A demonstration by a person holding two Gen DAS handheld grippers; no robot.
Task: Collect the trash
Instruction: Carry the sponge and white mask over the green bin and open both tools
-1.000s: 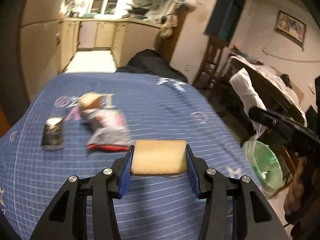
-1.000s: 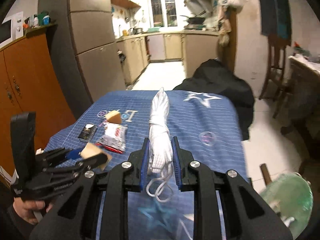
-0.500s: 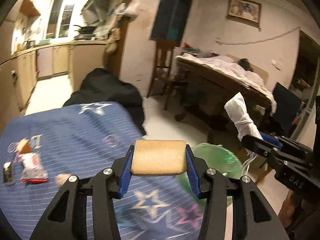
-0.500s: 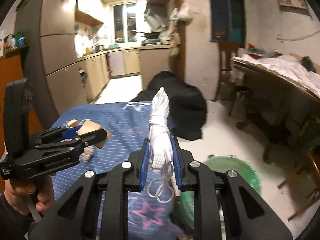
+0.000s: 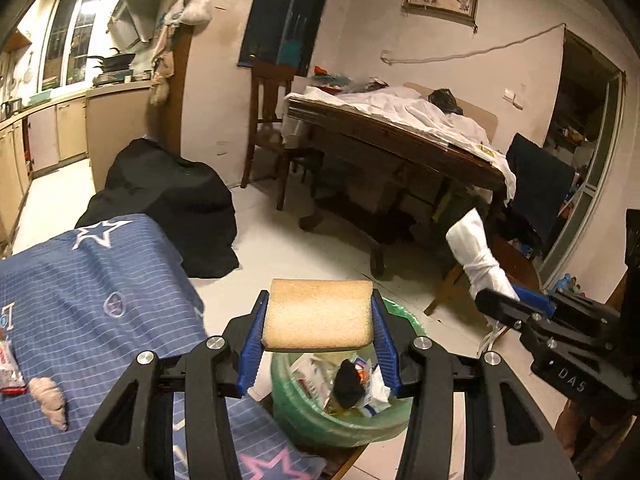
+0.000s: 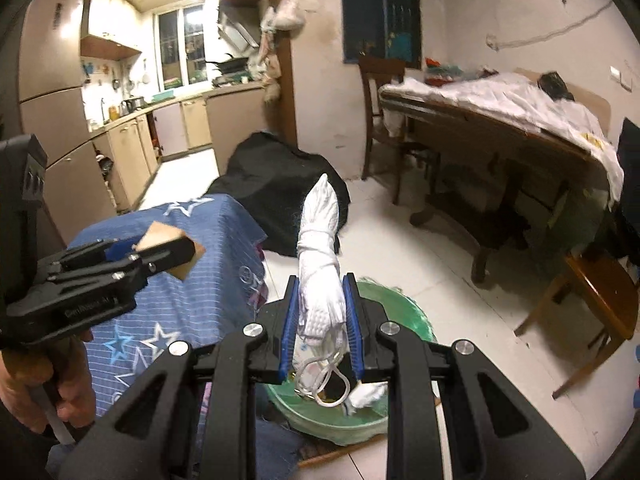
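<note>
My left gripper (image 5: 318, 334) is shut on a tan sponge (image 5: 318, 314), also seen as the sponge (image 6: 168, 246) from the right wrist view. My right gripper (image 6: 322, 328) is shut on a rolled white face mask (image 6: 322, 264) with its ear loops hanging down; the mask (image 5: 478, 256) shows at the right of the left wrist view. Both grippers hang above a bin lined with a green bag (image 5: 304, 408), which holds wrappers and scraps. The bin (image 6: 388, 304) stands on the floor beside the blue star-patterned table cloth (image 5: 88, 280).
A crumpled pinkish wad (image 5: 50, 398) and a red-edged wrapper (image 5: 8, 372) lie on the blue cloth. A black bag (image 5: 168, 200) sits on the floor beyond the table. A wooden table (image 5: 400, 140) covered with white cloth, chairs (image 6: 592, 292) and kitchen cabinets surround the white tiled floor.
Both grippers swung right from over the blue table to above the green bin, still holding the sponge and the mask. The table's litter slid to the left edge of view.
</note>
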